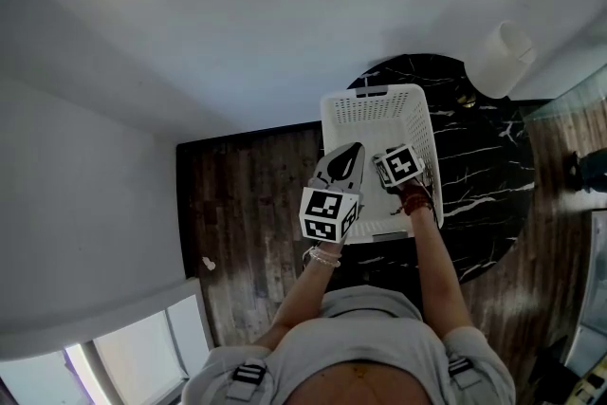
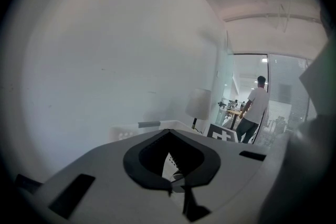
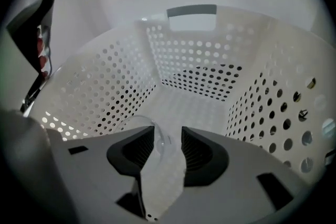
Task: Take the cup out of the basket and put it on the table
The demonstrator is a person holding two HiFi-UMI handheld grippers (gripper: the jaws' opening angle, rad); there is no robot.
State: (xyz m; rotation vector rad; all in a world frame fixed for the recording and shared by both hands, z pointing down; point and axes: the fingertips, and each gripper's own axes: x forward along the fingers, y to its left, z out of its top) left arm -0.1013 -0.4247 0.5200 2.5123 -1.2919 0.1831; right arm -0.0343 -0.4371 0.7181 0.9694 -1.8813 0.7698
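The person stands at a round black marble table (image 1: 488, 156) with a white plastic basket (image 1: 379, 114) full of little holes sitting on its near edge, a grey handle on the far rim. Both arms reach out over it.

The right gripper (image 3: 168, 134) is dipped down inside the basket. Its two fingers stand apart with a clear gap between them. In that gap, close against the left finger, is the thin wall of a see-through cup (image 3: 149, 134). The rim curves away to the left over that finger. The fingers are not pressed onto the cup, so it is not gripped. The cup sits low at the near end of the basket, by the floor. From the head view I cannot make it out at all, as the marker cube (image 1: 398, 165) on the right gripper covers that spot.

The left gripper (image 1: 353, 153) hangs above the basket's near left corner, tilted up and aimed at the plain white wall. Its fingertips meet at the front, and nothing is between them.

Beyond the basket a white lamp (image 1: 503, 57) stands at the far edge of the table. Dark wooden floor (image 1: 247, 204) runs to the left of the table. Farther back, past a glass partition, another person (image 2: 254, 107) stands with their back turned.
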